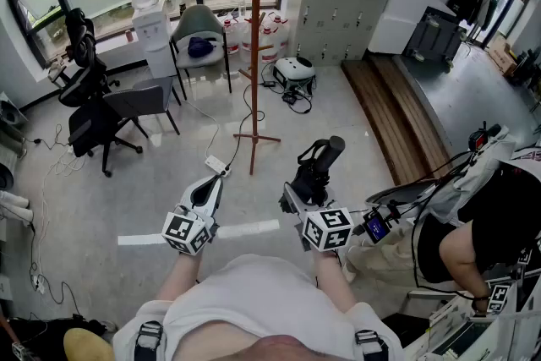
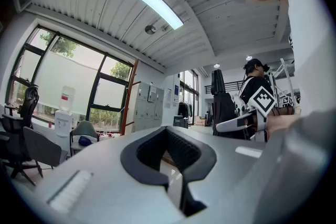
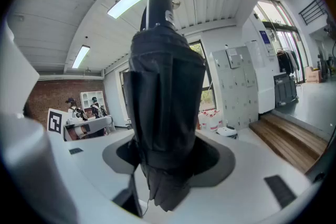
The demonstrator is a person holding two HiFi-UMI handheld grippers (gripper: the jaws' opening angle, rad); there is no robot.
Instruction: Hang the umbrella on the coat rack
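Gripping the folded umbrella [image 1: 320, 163] upright in the right gripper [image 1: 299, 195], left gripper [image 1: 206, 195] closed on nothing, a person faces the coat rack [image 1: 257, 55] well ahead, likely needing to step closer and reach a peg.

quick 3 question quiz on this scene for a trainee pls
1. Which gripper holds the black umbrella?
2. How is the coat rack placed? A: standing upright. B: lying flat. C: carried in a gripper.
3. True or false: the left gripper has its jaws together with nothing between them.

Key: 1, the right gripper, closed on the folded canopy. 2, A. 3, true.
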